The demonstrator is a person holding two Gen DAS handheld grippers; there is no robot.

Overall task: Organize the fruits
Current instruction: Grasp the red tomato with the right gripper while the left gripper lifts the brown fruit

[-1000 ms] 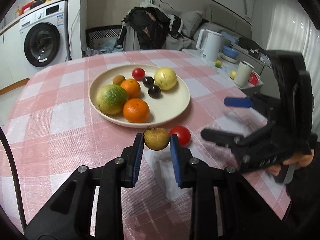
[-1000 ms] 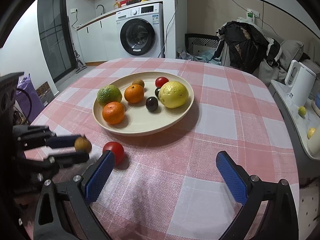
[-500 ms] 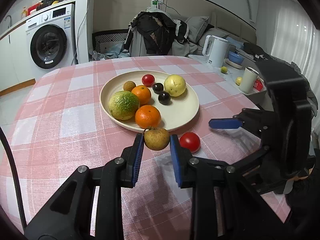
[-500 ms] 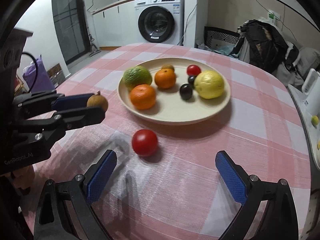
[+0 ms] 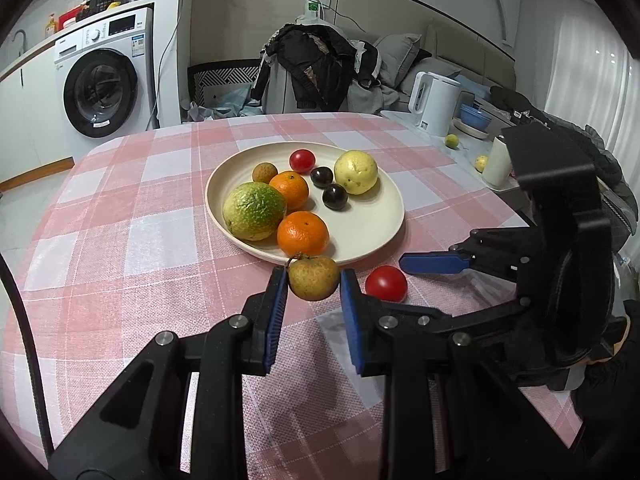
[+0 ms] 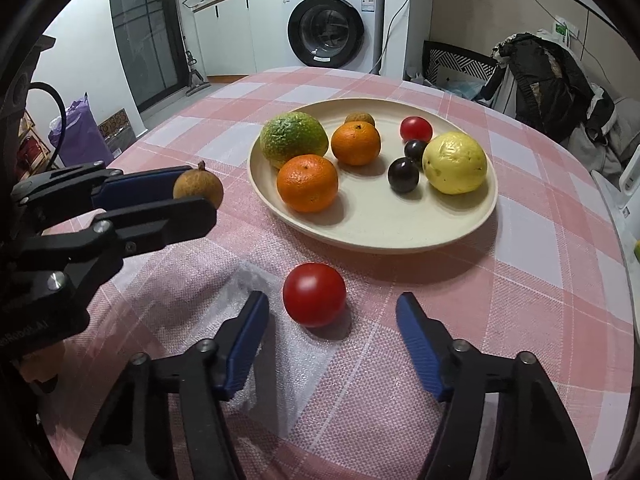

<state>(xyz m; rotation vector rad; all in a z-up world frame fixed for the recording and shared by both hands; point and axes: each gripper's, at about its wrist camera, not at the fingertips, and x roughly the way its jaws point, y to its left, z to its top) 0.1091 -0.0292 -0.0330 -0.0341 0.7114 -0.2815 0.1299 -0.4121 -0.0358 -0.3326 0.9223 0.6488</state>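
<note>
Left wrist view: left gripper [image 5: 313, 284] clamped on a small brown round stemmed fruit [image 5: 313, 278], held above the pink checked tablecloth [image 5: 120, 240] just short of the cream round plate [image 5: 372, 236] of fruit. Right wrist view: right gripper [image 6: 331, 326] closing, blue pads either side of a red round tomato [image 6: 314, 294] on the cloth near the plate, pads not touching it.

You find open cloth around the red tomato [image 6: 314, 294] near the table's [image 6: 520, 300] front edge; the plate's [image 6: 400, 240] rim blocks passage just beyond it.
</note>
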